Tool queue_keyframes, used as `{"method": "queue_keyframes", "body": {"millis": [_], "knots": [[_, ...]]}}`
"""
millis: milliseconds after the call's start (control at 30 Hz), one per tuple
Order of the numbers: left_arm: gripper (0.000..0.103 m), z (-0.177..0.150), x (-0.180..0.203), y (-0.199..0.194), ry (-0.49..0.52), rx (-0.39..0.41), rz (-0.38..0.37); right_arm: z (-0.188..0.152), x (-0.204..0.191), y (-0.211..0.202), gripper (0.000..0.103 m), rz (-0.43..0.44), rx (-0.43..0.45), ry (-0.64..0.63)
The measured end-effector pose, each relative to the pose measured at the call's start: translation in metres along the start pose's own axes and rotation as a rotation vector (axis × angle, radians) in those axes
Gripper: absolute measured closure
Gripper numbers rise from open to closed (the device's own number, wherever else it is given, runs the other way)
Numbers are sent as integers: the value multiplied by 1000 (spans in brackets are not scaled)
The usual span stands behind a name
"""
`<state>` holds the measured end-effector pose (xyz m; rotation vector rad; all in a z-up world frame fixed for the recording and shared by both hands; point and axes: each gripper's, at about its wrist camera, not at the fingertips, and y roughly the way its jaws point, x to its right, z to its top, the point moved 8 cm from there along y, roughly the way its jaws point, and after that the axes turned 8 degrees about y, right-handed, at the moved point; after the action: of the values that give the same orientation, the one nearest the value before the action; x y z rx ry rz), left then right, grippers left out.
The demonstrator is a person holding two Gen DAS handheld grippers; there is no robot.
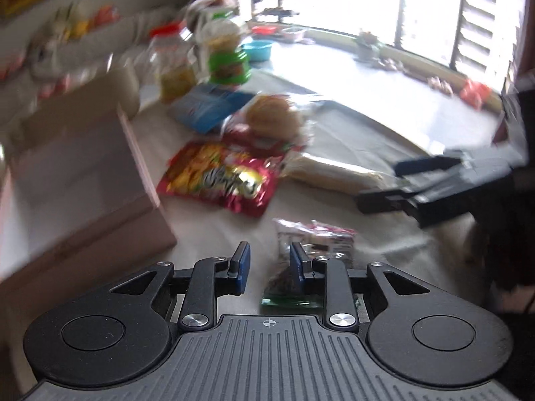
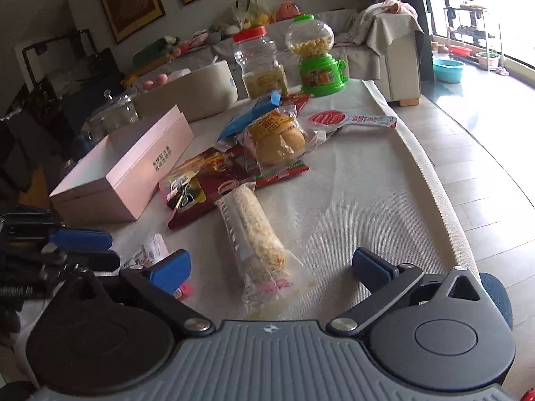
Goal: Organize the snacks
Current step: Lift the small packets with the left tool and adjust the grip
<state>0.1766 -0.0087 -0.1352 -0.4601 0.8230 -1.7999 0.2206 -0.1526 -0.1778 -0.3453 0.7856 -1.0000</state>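
Note:
My right gripper (image 2: 271, 267) is open wide. The near end of a long crumb-coated roll in a clear wrapper (image 2: 254, 234) lies on the cloth between its blue pads, and neither pad touches it. My left gripper (image 1: 269, 264) is open a little, with bare cloth between its pads. A small white, pink and dark snack packet (image 1: 314, 244) lies on the table under its right finger. In the right wrist view the left gripper (image 2: 112, 250) comes in from the left, over that packet (image 2: 147, 254). The left wrist view shows the right gripper (image 1: 378, 185) beside the roll (image 1: 331, 173).
A pink box (image 2: 127, 173) stands at the left. A red chip bag (image 2: 200, 190), a bun packet (image 2: 277, 137) and a blue packet (image 2: 250, 113) lie mid-table. A red-lidded jar (image 2: 260, 63) and a green candy dispenser (image 2: 314, 56) stand behind. The table edge (image 2: 444, 200) runs along the right.

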Motion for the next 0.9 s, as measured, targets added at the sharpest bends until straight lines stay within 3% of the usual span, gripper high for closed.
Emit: {"method": "queue_keyframes", "body": {"millis": [100, 167, 267, 400, 500, 900], "knots": [[74, -6, -16, 14, -211, -4, -175, -6, -6, 1, 0, -35, -30, -82], [73, -8, -18, 20, -262, 3, -242, -11, -11, 2, 0, -60, -45, -140], [72, -9, -17, 19, -250, 9, -245, -18, -17, -4, 0, -96, -57, -158], [68, -13, -16, 17, -238, 5, -249, -27, -38, -18, 2, -29, -25, -214], [67, -14, -22, 18, -259, 6, -247, -30, -44, -14, 13, -114, 13, -276], [67, -11, -21, 17, -231, 14, -231, -28, -32, -13, 16, -136, 11, -194]]}}
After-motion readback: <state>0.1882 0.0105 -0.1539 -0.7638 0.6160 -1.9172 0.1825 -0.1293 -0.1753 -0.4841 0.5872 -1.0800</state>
